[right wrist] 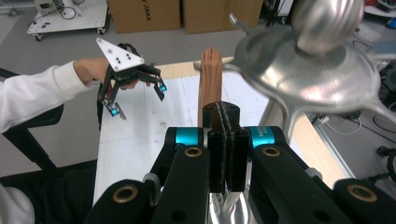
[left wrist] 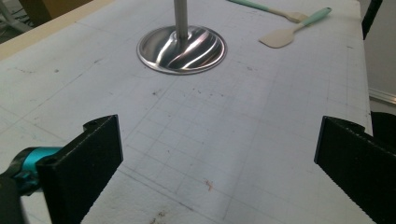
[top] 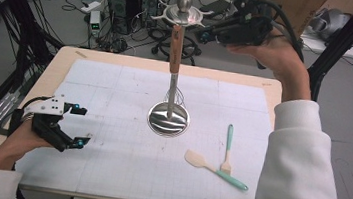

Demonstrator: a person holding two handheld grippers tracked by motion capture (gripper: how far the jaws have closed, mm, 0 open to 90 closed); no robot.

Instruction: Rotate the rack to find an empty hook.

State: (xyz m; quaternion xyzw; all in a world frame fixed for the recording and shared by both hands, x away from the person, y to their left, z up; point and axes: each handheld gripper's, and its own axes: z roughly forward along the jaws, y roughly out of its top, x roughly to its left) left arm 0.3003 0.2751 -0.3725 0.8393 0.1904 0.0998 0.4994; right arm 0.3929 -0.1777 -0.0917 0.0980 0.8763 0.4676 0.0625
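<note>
1. We see the mat covering most of the table, open all around the stand at centre.
2. At 4 o'clock from the stand base lie a spatula and a brush, crossed and touching, near the mat's right edge.
3. Our left gripper hovers at 8 o'clock, jaws spread wide over bare mat.
4. Our right gripper sits at 12 o'clock, beside the stand's top, jaws pressed together just beside the whisk handle hanging there; whether they pinch anything we cannot tell.
</note>
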